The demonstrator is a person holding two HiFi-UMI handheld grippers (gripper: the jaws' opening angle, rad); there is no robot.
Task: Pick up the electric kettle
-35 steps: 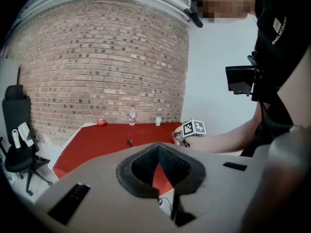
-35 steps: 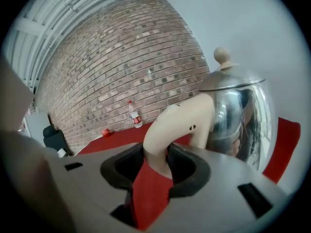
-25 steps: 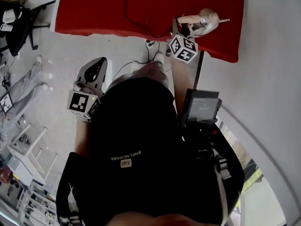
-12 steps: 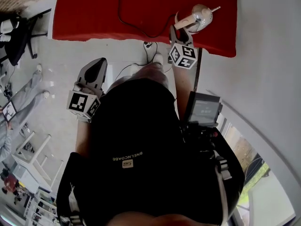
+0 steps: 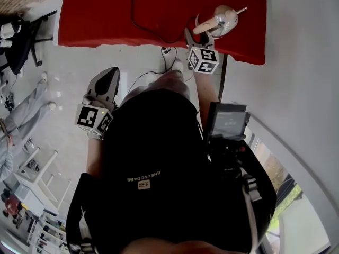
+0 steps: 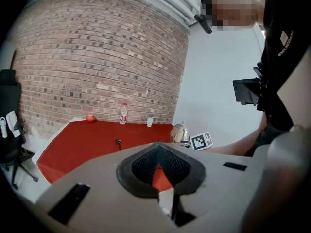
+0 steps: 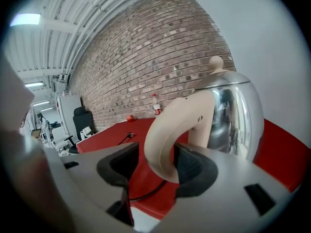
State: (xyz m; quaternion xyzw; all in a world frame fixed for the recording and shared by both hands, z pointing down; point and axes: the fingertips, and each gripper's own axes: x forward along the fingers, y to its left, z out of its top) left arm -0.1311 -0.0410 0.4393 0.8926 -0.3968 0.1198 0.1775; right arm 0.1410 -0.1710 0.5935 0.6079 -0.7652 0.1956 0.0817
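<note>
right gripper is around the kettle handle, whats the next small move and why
Probably close the right gripper on the cream handle. Its jaws have just been opening and stand apart around it, a gap showing beside one pad, and the kettle sits on the red table, so a grip must precede lifting.

Black shirt (image 5: 159,142) with white lettering; grey left tongs (image 5: 109,71) and right tongs (image 5: 198,32) carry black-and-white marker cubes (image 5: 204,60).
</note>
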